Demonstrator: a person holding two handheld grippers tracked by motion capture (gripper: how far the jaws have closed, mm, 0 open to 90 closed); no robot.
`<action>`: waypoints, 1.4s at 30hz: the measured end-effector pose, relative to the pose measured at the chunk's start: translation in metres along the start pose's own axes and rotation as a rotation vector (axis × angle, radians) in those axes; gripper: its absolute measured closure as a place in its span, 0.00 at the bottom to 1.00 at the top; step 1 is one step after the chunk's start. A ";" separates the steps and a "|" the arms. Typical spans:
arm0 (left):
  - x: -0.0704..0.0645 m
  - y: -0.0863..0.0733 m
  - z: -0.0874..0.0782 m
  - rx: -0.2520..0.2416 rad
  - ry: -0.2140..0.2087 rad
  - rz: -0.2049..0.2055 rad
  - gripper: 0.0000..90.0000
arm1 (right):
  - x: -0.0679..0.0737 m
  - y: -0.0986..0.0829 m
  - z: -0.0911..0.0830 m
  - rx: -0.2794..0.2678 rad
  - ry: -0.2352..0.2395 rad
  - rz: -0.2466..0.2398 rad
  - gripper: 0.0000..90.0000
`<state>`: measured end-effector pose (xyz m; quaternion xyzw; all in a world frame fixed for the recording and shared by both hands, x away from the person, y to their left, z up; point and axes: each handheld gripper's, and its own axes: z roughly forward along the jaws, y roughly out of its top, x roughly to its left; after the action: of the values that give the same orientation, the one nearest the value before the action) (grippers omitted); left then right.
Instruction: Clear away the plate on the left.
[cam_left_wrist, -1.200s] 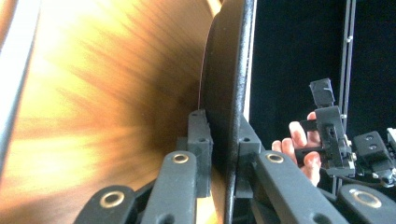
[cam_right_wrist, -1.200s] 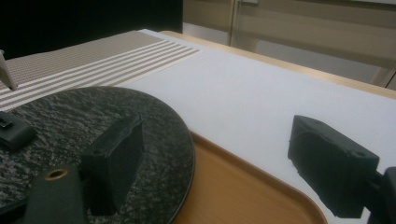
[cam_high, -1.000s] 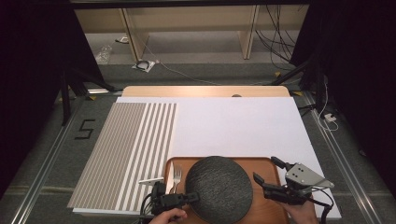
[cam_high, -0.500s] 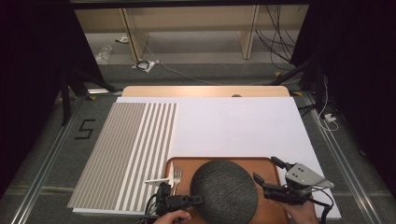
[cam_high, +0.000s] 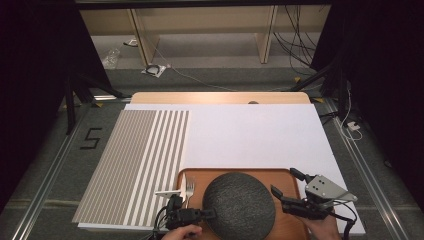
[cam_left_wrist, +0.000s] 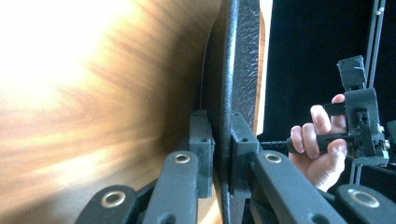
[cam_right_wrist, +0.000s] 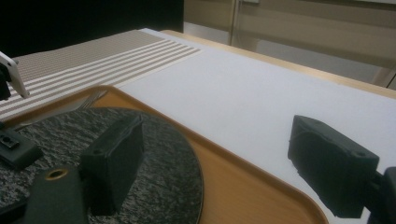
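Even overhead light brightens the white tabletop (cam_high: 250, 130); surroundings fall to near black. In the left gripper view, glare bleaches the upper left and the wooden tray (cam_left_wrist: 116, 93) smears with blur. In the right gripper view, the near jaws appear soft, the background dim.

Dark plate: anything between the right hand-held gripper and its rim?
Nothing visible. The right hand-held gripper hangs open just right of the dark plate over bare wooden tray. The left hand-held gripper already clamps the opposite rim; the fork lies on that far side.
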<state>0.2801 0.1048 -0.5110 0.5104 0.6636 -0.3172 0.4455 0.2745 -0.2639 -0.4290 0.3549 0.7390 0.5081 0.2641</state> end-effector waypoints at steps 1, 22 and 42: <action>0.000 0.000 0.000 0.001 0.002 0.003 0.91 | 0.000 0.000 0.000 0.001 0.001 0.000 0.22; -0.009 0.007 -0.002 0.075 0.053 0.062 0.47 | 0.000 0.000 0.000 0.001 0.004 0.001 0.22; -0.024 0.023 -0.025 -0.033 0.111 0.212 0.38 | 0.000 0.000 -0.002 0.008 0.002 -0.002 0.22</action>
<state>0.2974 0.1237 -0.4781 0.5870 0.6349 -0.2285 0.4474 0.2735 -0.2648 -0.4280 0.3546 0.7417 0.5051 0.2626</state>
